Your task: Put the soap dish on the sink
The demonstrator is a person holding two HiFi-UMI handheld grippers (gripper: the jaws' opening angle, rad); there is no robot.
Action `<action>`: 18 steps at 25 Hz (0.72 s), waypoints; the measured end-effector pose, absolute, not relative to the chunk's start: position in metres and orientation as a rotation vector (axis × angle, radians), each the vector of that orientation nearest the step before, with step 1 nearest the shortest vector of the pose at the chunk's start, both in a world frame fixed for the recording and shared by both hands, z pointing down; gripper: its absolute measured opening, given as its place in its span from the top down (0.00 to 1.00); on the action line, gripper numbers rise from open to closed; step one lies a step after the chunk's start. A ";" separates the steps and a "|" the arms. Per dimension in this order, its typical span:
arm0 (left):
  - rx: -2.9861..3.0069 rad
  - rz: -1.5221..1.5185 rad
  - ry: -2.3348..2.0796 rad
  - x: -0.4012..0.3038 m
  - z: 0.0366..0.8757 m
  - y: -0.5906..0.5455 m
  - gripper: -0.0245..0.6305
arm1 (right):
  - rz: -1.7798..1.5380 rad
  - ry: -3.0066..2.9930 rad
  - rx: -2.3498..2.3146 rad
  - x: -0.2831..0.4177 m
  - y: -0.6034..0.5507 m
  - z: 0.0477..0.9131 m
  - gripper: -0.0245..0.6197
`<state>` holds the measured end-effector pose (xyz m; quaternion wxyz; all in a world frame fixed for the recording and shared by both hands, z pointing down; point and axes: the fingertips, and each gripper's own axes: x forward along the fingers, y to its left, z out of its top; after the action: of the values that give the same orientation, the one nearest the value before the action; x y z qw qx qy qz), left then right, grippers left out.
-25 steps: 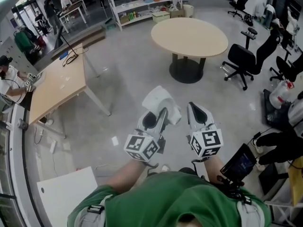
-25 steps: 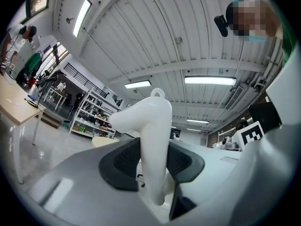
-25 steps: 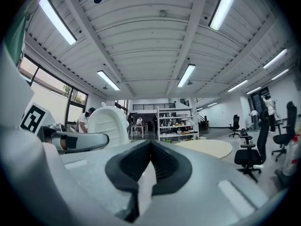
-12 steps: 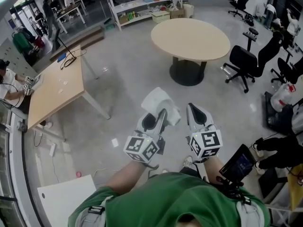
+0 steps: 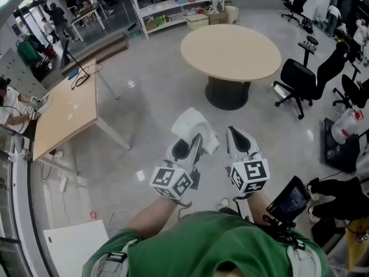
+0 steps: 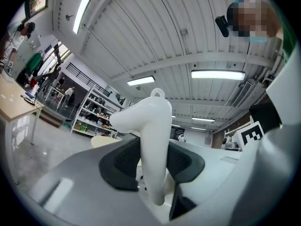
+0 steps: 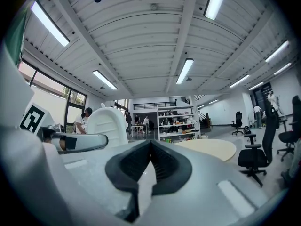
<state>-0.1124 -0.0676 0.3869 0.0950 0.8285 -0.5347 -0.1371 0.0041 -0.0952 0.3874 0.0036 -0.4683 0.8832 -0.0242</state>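
The white soap dish [image 5: 194,124] is held out over the grey floor, its edge clamped between the dark pads of my left gripper [image 5: 192,145]. In the left gripper view the soap dish [image 6: 151,135] stands upright between the jaws of the left gripper [image 6: 153,173], curving off to the left at its top. My right gripper [image 5: 237,135] is beside it, shut and with nothing in it. In the right gripper view the pads of the right gripper [image 7: 149,149] meet, and the soap dish [image 7: 109,122] shows to the left. No sink is in view.
A round wooden table [image 5: 230,51] stands ahead, with black office chairs [image 5: 302,77] to its right. A long wooden desk [image 5: 63,111] is at the left, and shelves [image 5: 173,4] line the back. A white panel [image 5: 75,238] lies near my left side. People are at the far left.
The floor, the desk and the white panel have slid through the view as I move across the room. Both grippers keep their pose, and the dish stays clamped in the left one.
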 end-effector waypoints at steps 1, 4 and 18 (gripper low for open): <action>2.454 -0.404 -1.587 -0.107 0.386 -0.073 0.73 | -0.078 2.770 -1.464 0.010 -0.101 0.387 0.96; 2.455 -0.397 -1.594 -0.087 0.383 -0.091 0.73 | -0.080 2.775 -1.454 0.029 -0.119 0.384 0.96; 2.441 -0.372 -1.621 -0.022 0.388 -0.146 0.73 | -0.105 2.792 -1.409 0.090 -0.178 0.391 0.96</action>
<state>-0.0219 -0.1457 0.3884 0.0938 0.8227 -0.5465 -0.1256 0.0899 -0.1784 0.3909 0.0065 -0.4503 0.8922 -0.0336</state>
